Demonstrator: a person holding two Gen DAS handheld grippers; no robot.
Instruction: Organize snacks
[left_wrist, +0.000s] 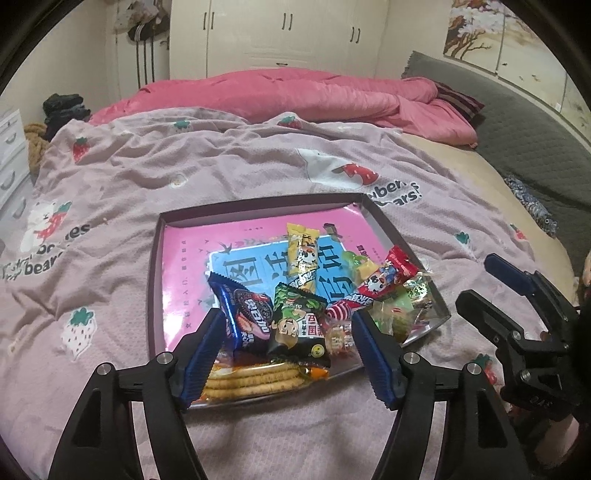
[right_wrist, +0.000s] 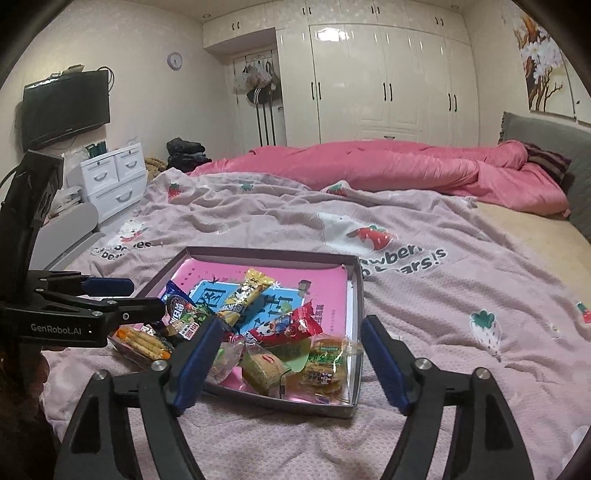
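Wide-spread fingers (left_wrist: 214, 325) of both grippers — bright crinkly snack packets (left_wrist: 295, 317) heaped in pink-lined tray (left_wrist: 184, 266).

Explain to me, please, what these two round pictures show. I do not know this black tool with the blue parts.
A person holds one hand-held claw in each hand; there is no robot arm. Each claw carries a wide-angle camera looking along its two fingers, which gives the round picture. One picture comes from the left claw, the other from the right claw. Both are open and hold nothing. On the bed, over a pink strawberry blanket, lies a shallow box with a pink bottom. In it are snacks: a dark cookie packet, a yellow bar, a red packet, and biscuits.
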